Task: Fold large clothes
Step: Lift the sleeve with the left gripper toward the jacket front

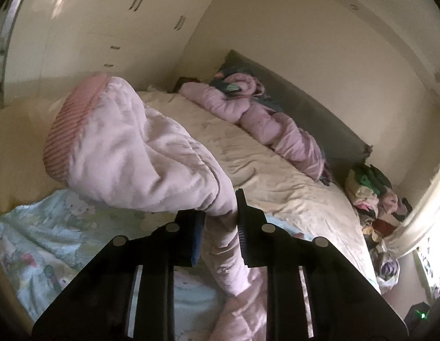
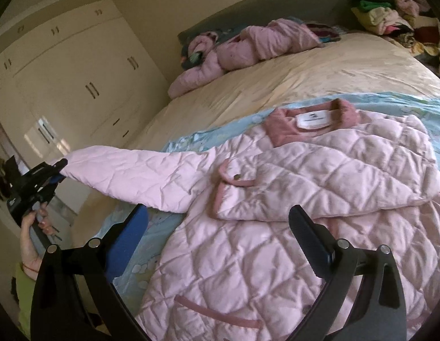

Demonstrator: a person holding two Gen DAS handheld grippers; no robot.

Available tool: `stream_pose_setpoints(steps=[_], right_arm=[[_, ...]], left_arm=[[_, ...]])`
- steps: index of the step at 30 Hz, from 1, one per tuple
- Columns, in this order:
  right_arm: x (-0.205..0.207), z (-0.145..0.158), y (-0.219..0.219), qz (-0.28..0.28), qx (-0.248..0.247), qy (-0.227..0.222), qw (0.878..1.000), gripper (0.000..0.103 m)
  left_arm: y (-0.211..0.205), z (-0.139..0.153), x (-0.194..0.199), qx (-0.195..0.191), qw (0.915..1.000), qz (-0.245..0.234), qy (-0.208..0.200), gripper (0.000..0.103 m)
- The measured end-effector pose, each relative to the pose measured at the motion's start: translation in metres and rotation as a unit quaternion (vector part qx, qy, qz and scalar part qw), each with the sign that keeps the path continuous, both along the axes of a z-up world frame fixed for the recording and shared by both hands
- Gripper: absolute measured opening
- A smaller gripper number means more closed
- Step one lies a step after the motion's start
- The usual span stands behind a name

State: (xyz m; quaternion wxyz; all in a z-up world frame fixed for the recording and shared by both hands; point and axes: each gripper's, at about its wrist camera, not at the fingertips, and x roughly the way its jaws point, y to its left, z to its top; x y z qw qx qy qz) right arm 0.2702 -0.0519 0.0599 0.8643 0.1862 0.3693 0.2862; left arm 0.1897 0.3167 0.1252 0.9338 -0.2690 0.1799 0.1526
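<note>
A pink quilted jacket [image 2: 276, 241] lies front up on the bed, its darker collar [image 2: 311, 119] toward the headboard. One sleeve [image 2: 319, 182] is folded across the chest. The other sleeve [image 2: 134, 176] is stretched out to the left and lifted off the bed. My left gripper [image 2: 59, 170] is shut on that sleeve near its end. In the left wrist view the sleeve fabric [image 1: 140, 153] runs between the fingers of the left gripper [image 1: 220, 218], and the ribbed cuff [image 1: 66, 133] flops beyond them. My right gripper [image 2: 218, 209] hovers open over the jacket's body, holding nothing.
The jacket rests on a pale blue printed blanket [image 1: 49, 241] over a cream bedspread [image 2: 276, 79]. Another pink garment [image 2: 248, 48] lies by the grey headboard. A clothes pile [image 2: 390, 14] sits at the far right. A cream wardrobe [image 2: 63, 85] stands left. A hand [image 2: 35, 236] grips the left tool.
</note>
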Motion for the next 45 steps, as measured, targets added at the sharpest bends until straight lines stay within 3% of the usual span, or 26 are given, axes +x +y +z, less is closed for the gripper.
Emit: stream_pose_setpoints(steps=[6,23,30,45], right_arm=[[-0.004,0.0,-0.034,-0.024,0.016,-0.001,1.0,0.098],[-0.017,0.02,-0.109,-0.063,0.053,-0.032,0.996,0.098],[-0.023,0.011,-0.141,-0.084,0.068,-0.023,0.994,0.098],[-0.029,-0.005,-0.198,-0.136,0.084,-0.015,0.987,0.098]], left_arm=[[-0.039,0.011,0.004,0.044,0.9987,-0.027,0.001,0.012],[-0.127,0.033,0.028,0.092,0.9908,-0.1,-0.002,0.012],[-0.167,0.03,0.041,0.118,0.9833,-0.139,0.007,0.012],[-0.236,0.009,0.074,0.136,0.9665,-0.216,0.026,0.012]])
